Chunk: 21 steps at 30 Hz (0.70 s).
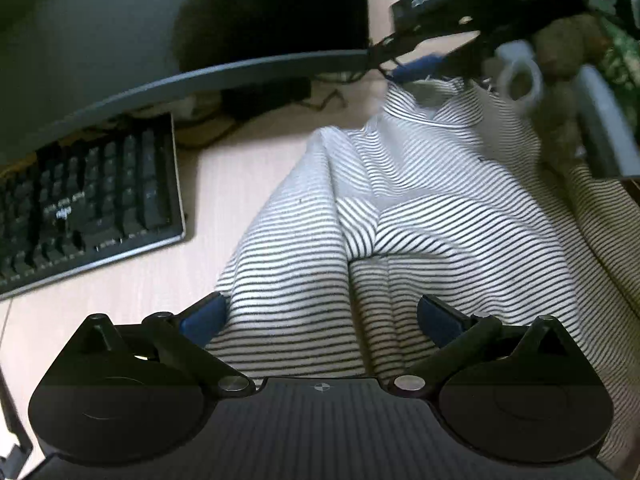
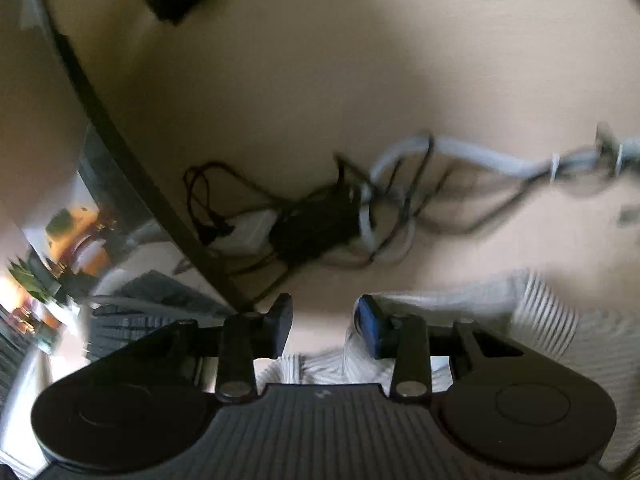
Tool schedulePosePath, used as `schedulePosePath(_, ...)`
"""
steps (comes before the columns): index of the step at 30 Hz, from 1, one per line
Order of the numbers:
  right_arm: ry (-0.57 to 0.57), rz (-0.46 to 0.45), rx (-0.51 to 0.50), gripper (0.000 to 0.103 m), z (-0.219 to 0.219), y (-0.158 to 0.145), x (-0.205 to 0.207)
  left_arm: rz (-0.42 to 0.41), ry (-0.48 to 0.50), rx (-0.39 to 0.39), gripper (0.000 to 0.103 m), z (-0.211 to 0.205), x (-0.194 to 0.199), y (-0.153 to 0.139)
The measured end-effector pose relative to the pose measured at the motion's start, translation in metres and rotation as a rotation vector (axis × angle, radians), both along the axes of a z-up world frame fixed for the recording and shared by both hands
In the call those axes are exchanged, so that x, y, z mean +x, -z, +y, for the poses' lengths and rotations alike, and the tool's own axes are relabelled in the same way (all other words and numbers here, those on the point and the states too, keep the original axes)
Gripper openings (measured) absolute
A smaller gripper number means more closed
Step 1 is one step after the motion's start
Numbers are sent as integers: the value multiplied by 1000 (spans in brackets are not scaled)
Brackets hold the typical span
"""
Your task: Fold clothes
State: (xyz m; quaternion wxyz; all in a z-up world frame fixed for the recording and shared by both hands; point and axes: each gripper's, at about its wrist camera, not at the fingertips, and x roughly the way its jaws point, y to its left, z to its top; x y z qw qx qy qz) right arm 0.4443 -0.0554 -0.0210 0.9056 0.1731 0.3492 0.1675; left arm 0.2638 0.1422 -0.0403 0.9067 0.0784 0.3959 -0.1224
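A white garment with thin black stripes (image 1: 400, 216) lies crumpled on the light wooden desk (image 1: 224, 184). My left gripper (image 1: 320, 316) is open just above the garment's near edge, its blue pads spread wide over the cloth. My right gripper (image 1: 420, 68) shows at the far end by the garment's collar. In the right wrist view my right gripper (image 2: 324, 324) is open, the jaws apart, with striped cloth (image 2: 552, 320) under it and to its right. That view is blurred.
A black keyboard (image 1: 92, 208) lies on the left, with a dark monitor (image 1: 160, 32) behind it. A tangle of black and grey cables (image 2: 360, 208) with a power brick lies on the desk. A brown soft toy (image 1: 568, 64) sits at the far right.
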Motion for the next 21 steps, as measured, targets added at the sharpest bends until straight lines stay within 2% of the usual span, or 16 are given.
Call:
schedulePosePath(1, 13, -6, -63, 37, -1, -2, -7, 5, 0, 1, 103, -1, 0, 1)
schedulePosePath(3, 16, -12, -114, 39, -10, -2, -31, 16, 0, 1, 103, -2, 1, 4)
schedulePosePath(6, 3, -40, -197, 48, -21, 1, -91, 21, -7, -3, 103, 0, 4, 8)
schedulePosePath(11, 12, -55, -364, 51, -29, 28, -186, 75, 21, 25, 103, -2, 15, 4)
schedulePosePath(12, 28, -65, -387, 52, -28, 33, -197, 71, 40, 39, 98, -3, 17, 3)
schedulePosePath(13, 47, -82, -412, 52, -26, 36, -207, 50, 64, 58, 77, 0, 19, -1)
schedulePosePath(14, 67, -99, -436, 52, -24, 39, -217, 27, 88, 78, 69, 2, 20, -6)
schedulePosePath(15, 84, -113, -450, 52, -22, 41, -223, 5, 84, 100, 40, 8, 25, -13)
schedulePosePath(16, 100, -125, -457, 53, -21, 42, -227, -16, 78, 122, 18, 16, 29, -20)
schedulePosePath(18, 122, -124, -468, 54, -20, 43, -229, -87, 24, 172, 18, 39, 44, -40)
schedulePosePath(21, 143, -100, -475, 54, -22, 41, -226, -204, -108, 263, 18, 87, 70, -67)
